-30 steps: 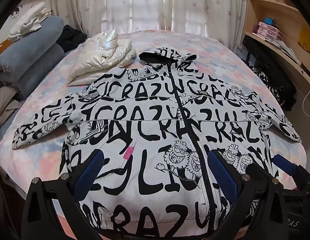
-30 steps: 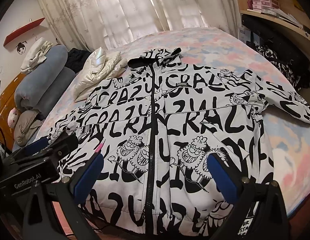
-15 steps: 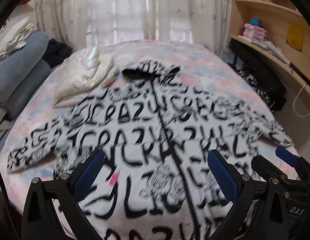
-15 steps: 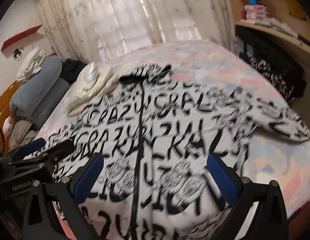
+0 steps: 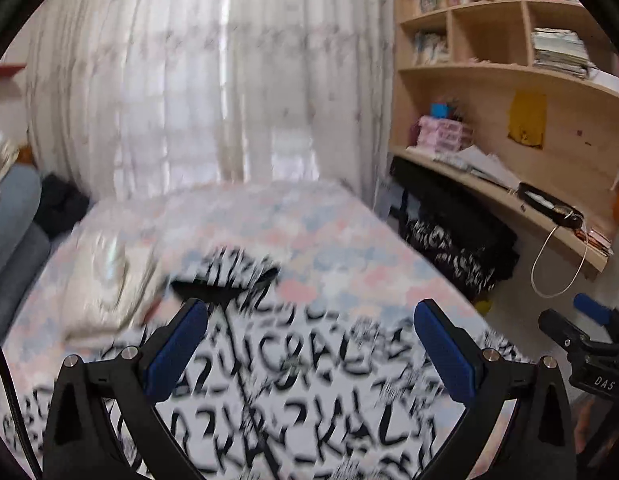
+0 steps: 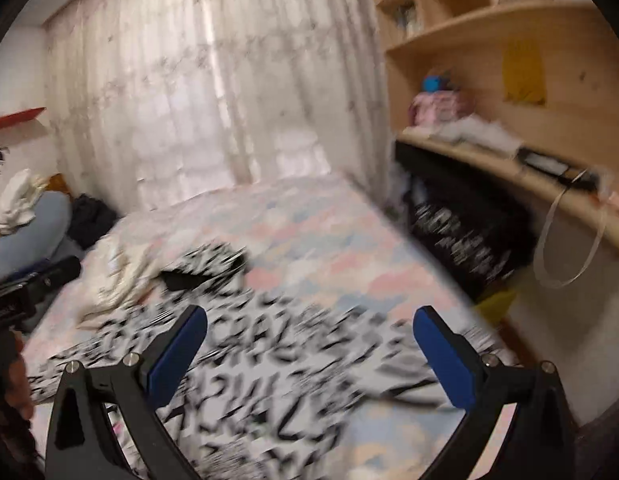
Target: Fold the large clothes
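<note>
Both the left gripper [image 5: 309, 354] and right gripper [image 6: 309, 356] are held wide open, empty; the jacket [image 5: 309, 392], judged soft and bulky, is best pinched at a hem corner.

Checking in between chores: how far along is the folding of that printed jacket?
Done: the printed jacket lies spread flat on the bed, zipped front up. In hand: nothing; the left gripper and right gripper are both open above it. Left: every fold, sleeves included.
</note>
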Action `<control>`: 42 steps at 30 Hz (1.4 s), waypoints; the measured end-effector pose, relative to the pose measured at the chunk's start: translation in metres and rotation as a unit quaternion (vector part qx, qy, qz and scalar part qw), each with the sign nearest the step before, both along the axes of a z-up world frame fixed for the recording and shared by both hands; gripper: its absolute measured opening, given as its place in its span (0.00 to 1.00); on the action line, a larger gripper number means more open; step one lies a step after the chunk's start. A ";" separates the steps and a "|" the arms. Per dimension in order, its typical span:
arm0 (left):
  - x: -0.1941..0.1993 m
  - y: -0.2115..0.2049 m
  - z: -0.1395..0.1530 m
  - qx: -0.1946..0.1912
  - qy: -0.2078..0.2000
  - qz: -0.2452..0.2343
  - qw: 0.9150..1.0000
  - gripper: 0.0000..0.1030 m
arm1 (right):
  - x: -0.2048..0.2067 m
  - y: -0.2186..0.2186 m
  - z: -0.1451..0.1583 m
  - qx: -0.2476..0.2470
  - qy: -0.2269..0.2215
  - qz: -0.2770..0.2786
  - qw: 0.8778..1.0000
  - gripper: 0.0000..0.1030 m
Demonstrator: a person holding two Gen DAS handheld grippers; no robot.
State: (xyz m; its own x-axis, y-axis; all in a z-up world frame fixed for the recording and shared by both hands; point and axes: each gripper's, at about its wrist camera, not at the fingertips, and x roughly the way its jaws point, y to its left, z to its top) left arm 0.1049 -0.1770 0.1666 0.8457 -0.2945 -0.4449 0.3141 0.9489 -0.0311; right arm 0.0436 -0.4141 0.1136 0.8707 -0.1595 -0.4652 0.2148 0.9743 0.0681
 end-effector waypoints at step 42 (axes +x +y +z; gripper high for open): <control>0.129 -0.153 -0.208 0.073 0.152 -0.010 0.986 0.99 | 0.024 -0.262 -0.192 0.273 0.067 -0.206 0.937 0.04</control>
